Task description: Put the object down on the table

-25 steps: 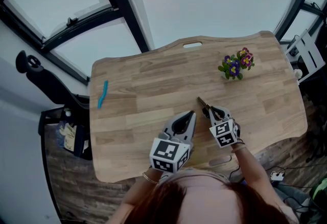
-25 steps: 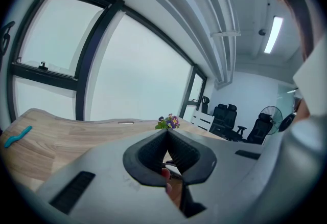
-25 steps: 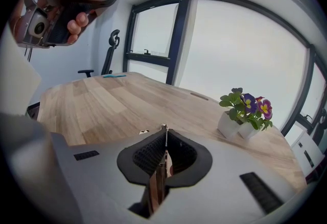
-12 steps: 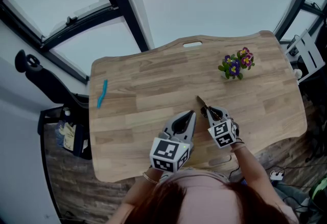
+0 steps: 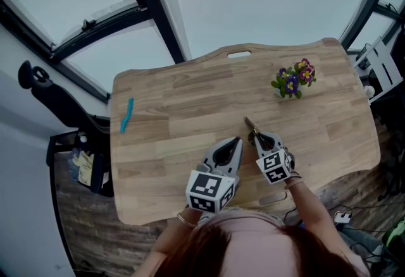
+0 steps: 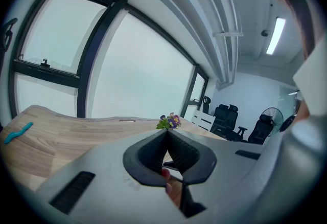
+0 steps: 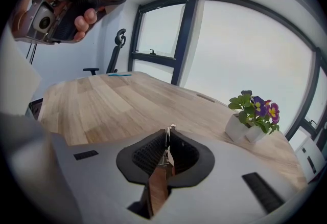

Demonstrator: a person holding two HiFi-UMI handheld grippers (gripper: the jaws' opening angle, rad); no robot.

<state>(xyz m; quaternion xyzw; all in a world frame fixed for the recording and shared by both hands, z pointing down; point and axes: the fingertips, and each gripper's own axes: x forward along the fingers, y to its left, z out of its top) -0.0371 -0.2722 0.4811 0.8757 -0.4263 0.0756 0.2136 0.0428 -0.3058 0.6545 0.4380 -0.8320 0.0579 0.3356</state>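
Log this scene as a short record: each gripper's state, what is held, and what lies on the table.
left gripper: shut, nothing between its fingers, over the table's near edge
right gripper: shut on a thin brown-handled object, whose tip pokes out past the fingers
object set down: cannot tell whether it touches the table
table: light wood
potted flowers: upright, far right part of the table
blue object: lying near the left edge, away from both grippers
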